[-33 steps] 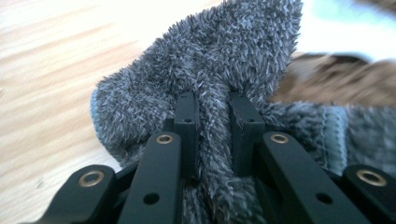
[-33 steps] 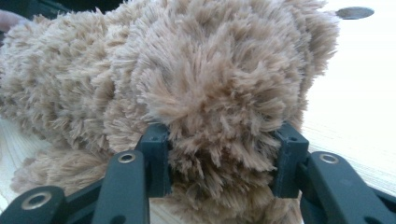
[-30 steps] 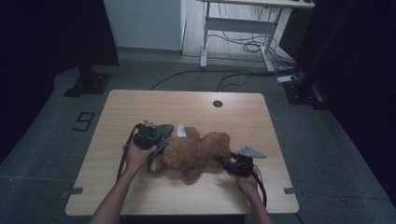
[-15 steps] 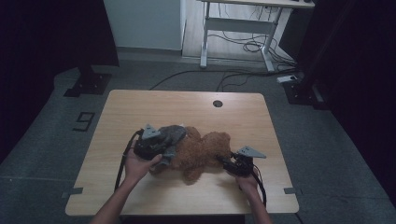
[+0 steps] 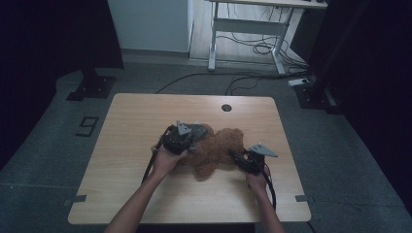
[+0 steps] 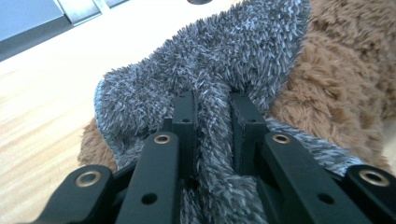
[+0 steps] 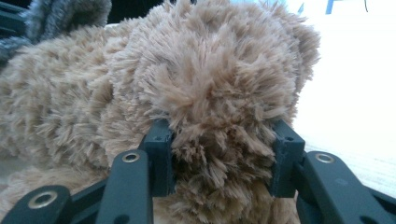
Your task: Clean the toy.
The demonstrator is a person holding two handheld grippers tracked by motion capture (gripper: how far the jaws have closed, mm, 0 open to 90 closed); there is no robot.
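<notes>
Dim room, grey floor, pale wooden table (image 5: 145,194) with a cable hole (image 5: 226,107) at 12 o'clock.

Left gripper (image 5: 187,138), at 9 o'clock of table centre: jaws pressed nearly together, pinching a fold of grey fuzzy cloth (image 6: 210,88). Cloth draped over the 9 o'clock end of the brown teddy bear (image 5: 218,150); rest of bear uncovered. Judged: covering or dressing begun, not finished; cloth to be drawn on toward 3 o'clock.

Bear lying at table centre, between both grippers.

Right gripper (image 5: 244,162), at 4 o'clock of bear: jaws part-closed, just closing further, pads sunk into a rounded plush lump (image 7: 219,116), likely head or limb. Judged: steadying hold.

View differences: high view gives layout, both hands, bear's place on table; cloth barely separable from gripper there. Left gripper view (image 6: 212,140) shows pinched fold and cloth texture. Right gripper view (image 7: 222,158) shows pad contact on fur, grey cloth at 11 o'clock.
</notes>
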